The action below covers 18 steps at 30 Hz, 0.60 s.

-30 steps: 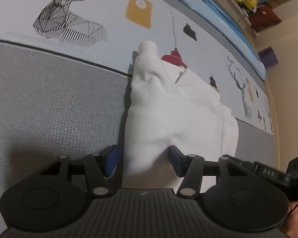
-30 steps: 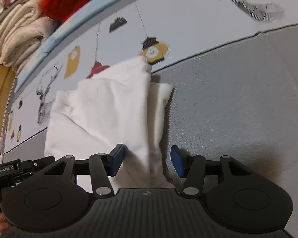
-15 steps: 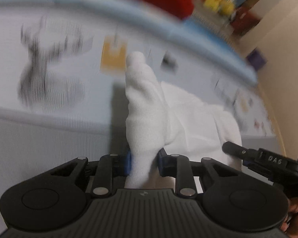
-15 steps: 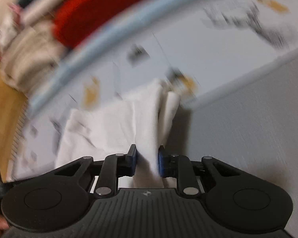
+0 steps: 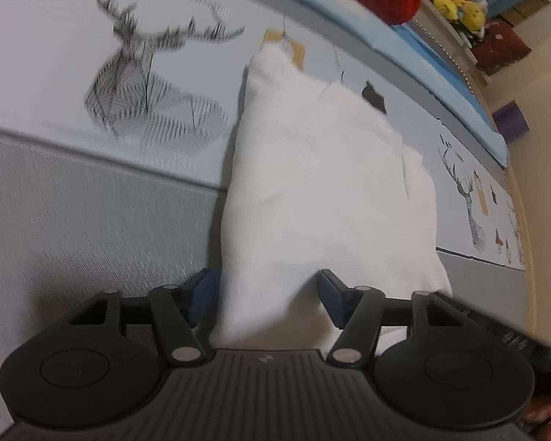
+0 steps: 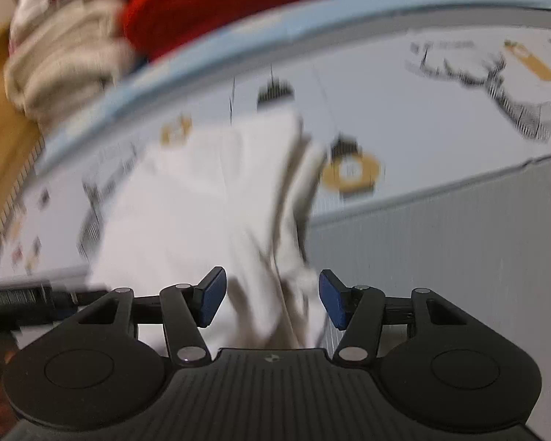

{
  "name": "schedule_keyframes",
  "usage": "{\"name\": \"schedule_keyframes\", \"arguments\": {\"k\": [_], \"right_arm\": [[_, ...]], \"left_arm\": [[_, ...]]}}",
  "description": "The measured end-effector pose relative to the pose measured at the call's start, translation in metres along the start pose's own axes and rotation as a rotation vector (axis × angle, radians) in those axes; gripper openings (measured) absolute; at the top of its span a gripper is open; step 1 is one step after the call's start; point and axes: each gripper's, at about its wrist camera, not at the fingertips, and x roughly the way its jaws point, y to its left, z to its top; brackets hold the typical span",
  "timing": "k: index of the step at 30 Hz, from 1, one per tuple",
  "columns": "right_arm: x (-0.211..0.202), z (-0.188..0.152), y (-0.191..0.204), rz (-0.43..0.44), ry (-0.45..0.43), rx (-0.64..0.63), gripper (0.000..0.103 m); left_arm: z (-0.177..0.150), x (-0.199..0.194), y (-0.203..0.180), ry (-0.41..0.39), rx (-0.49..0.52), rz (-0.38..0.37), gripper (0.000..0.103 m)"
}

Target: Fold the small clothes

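White cloth, a small garment (image 5: 323,191) already folded over on itself, lies on a pale sheet (image 5: 55,36) printed with line-drawn deer, partly overlapping the grey woven fabric (image 5: 92,228) that covers the near part of the surface. The left claw (image 5: 264,294) has just been opening, and its blue pads stand apart with the garment's near left edge between them; the left pad sits right against the fabric, though neither pad appears to press on it. The right claw (image 6: 272,294) has likewise just been opening, and its pads stand clear of the layered right edge of the garment, which rises between them. That view is blurred, so the exact run of the folds is hard to make out. Beyond the sheet runs a light blue border (image 6: 202,55), and past it sit a red knitted item (image 6: 220,3) and a pile of cream towels (image 6: 62,58). Yellow plush toys (image 5: 455,0) sit far off in the left view.
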Motion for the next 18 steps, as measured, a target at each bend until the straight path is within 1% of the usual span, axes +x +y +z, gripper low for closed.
{"name": "schedule_keyframes", "arguments": {"k": [1, 2, 3, 4, 5, 7, 10, 11, 12, 13, 15, 16, 17, 18], "right_arm": [[0.004, -0.003, 0.002, -0.018, 0.026, -0.016, 0.056], [0.004, -0.008, 0.002, -0.027, 0.035, -0.025, 0.046], [0.005, -0.009, 0.003, -0.023, 0.035, -0.025, 0.025], [0.004, -0.009, 0.001, 0.004, 0.035, -0.014, 0.014], [0.003, -0.008, 0.001, 0.030, 0.034, -0.005, 0.012], [0.000, -0.010, 0.003, 0.025, 0.027, -0.025, 0.012], [0.002, -0.012, -0.003, 0.006, 0.057, -0.004, 0.013], [0.004, -0.012, -0.007, -0.007, 0.068, 0.009, 0.015], [0.002, -0.013, -0.011, -0.017, 0.075, 0.021, 0.022], [0.000, -0.014, -0.014, -0.027, 0.075, 0.031, 0.024], [-0.008, -0.015, -0.020, -0.048, 0.071, 0.041, 0.024], [-0.013, -0.017, -0.021, -0.083, 0.065, 0.032, 0.024], [-0.018, -0.019, -0.022, -0.147, 0.054, 0.004, 0.024], [-0.023, -0.022, -0.023, -0.204, 0.044, -0.024, 0.025]], "left_arm": [[-0.002, 0.003, 0.001, 0.008, -0.002, -0.001, 0.050], [-0.003, 0.006, -0.002, 0.007, 0.009, 0.007, 0.039], [-0.004, 0.006, -0.004, -0.003, 0.034, 0.020, 0.035], [-0.005, 0.004, -0.005, -0.014, 0.048, 0.026, 0.033], [-0.005, 0.004, -0.005, -0.016, 0.046, 0.023, 0.032], [-0.006, 0.003, -0.003, -0.014, 0.051, 0.026, 0.033], [-0.011, 0.000, -0.002, 0.002, 0.078, 0.051, 0.038], [-0.012, -0.001, 0.000, 0.004, 0.081, 0.061, 0.040], [-0.013, -0.004, 0.000, 0.002, 0.085, 0.070, 0.040], [-0.015, -0.007, 0.000, -0.001, 0.092, 0.078, 0.040], [-0.019, -0.016, -0.005, -0.022, 0.120, 0.114, 0.041], [-0.021, -0.022, -0.009, -0.043, 0.146, 0.140, 0.042], [-0.024, -0.027, -0.012, -0.061, 0.165, 0.161, 0.046], [-0.029, -0.034, -0.017, -0.089, 0.186, 0.199, 0.049]]}}
